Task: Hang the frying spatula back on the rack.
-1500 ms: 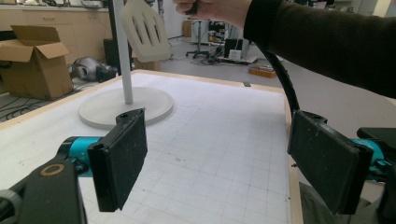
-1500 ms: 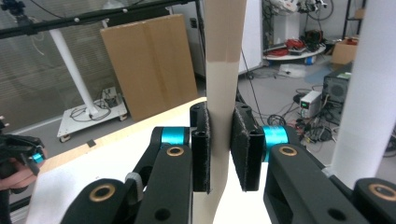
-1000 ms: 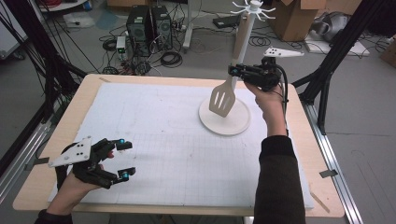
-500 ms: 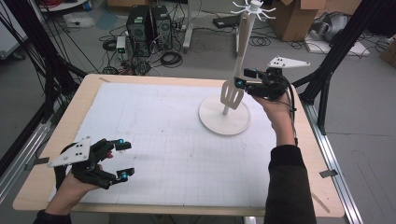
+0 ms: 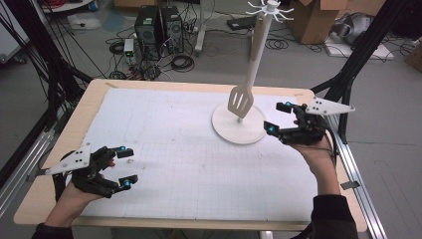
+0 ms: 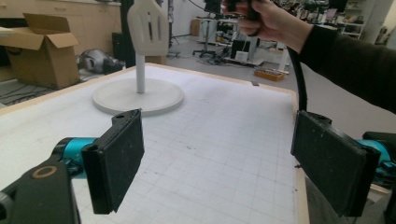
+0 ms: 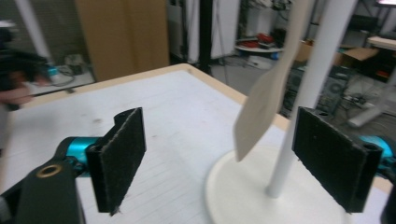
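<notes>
**Spatula hung on the rack, right gripper clear of it**

Spatula point(image 5: 241, 99) hangs from the white rack point(image 5: 260, 47), blade down and long axis nearly upright, its slotted head just above the rack's round base point(image 5: 226, 130) near the far right corner of the table point(image 5: 59, 149). Nothing grips it. In the high view the right gripper point(image 5: 278, 118) sits just off the base's right side, toward the table's right edge, and its jaws have just been opening – they now stand wide, with nothing pressed between the pads.

In the right gripper view point(image 7: 219, 161) the spatula's blade point(image 7: 264, 112) and the rack's pole point(image 7: 306, 100) appear in the gap between the 2 pads, but farther off, not touched by either.

The left gripper point(image 5: 124, 167) rests near the near left corner, jaws also wide and empty, well apart from the rack; its own view point(image 6: 219, 158) looks across the gridded mat point(image 6: 224, 140) toward the base.

The relation that matters is this: the spatula lies to the left of the right gripper's jaws and higher, with its handle running up alongside the pole. The right hand is far nearer – any further handling of the spatula would likely fall to it, and a grasp would have to close across the upright handle without catching the pole.
</notes>
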{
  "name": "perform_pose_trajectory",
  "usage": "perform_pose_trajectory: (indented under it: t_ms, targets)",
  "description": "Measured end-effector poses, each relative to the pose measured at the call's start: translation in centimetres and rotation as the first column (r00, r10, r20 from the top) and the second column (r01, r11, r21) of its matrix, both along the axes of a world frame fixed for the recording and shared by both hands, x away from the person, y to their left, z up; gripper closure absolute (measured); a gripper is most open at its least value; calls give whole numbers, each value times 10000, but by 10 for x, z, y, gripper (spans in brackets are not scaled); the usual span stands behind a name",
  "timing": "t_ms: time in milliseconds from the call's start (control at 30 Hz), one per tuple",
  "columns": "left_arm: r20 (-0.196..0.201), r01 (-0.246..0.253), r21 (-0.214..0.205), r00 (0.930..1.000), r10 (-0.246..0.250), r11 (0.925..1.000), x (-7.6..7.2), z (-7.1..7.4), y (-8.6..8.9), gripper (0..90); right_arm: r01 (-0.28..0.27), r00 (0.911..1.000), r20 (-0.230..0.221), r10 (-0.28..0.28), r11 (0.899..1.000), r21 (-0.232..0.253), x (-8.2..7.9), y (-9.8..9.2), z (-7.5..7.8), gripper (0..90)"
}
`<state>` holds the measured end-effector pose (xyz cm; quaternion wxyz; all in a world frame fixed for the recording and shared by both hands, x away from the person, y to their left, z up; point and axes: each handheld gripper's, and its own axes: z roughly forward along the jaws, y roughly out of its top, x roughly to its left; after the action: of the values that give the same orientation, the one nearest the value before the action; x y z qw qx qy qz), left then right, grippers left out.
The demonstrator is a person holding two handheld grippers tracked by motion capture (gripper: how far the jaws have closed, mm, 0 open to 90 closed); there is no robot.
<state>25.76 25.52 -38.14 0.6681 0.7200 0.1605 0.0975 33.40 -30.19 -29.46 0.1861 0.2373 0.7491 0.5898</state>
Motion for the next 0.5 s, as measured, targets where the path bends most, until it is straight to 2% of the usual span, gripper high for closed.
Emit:
perform_pose_trajectory:
  t_ms: [33,67,133,167,233,267,333,367,400,433,500]
  targets:
    - [-6,-68,-19,10000,68,10000,1,0,2,176,-137,9999,-23,137,9999,-22,-6,-1,-3,157]
    - [-8,-115,-24,9999,115,9999,3,-1,3,176,-405,9991,116,405,9992,21,-20,-2,-11,152]
    - [-50,-199,-15,9998,198,9998,4,-2,4,177,-437,9989,147,436,9990,27,-25,-1,-14,152]
    - [-147,-376,-30,9992,375,9993,5,-3,5,173,-515,9983,265,510,9984,214,-37,0,-23,152]
    - [-158,-387,-22,9991,387,9992,5,-4,5,173,-533,9984,181,528,9982,262,-41,0,-26,151]
    - [-164,-381,-19,9991,380,9993,6,-5,5,173,-619,9980,168,613,9973,385,-47,2,-32,150]
    - [-198,-436,-19,9989,436,9990,6,-6,4,173,-909,9956,232,903,9955,276,-58,7,-46,144]
    - [-199,-438,36,9988,438,9990,6,-6,5,173,-909,9956,232,903,9955,276,-58,7,-46,144]
    - [-224,-461,29,9987,461,9989,6,-7,5,173,-980,9950,235,972,9946,330,-60,8,-50,141]
    - [-212,-463,30,9987,463,9989,6,-8,5,173,-1280,9915,304,1269,9910,392,-63,9,-56,137]
    - [-207,-498,86,9985,499,9987,6,-9,6,173,-1423,9897,228,1413,9886,501,-66,12,-65,135]
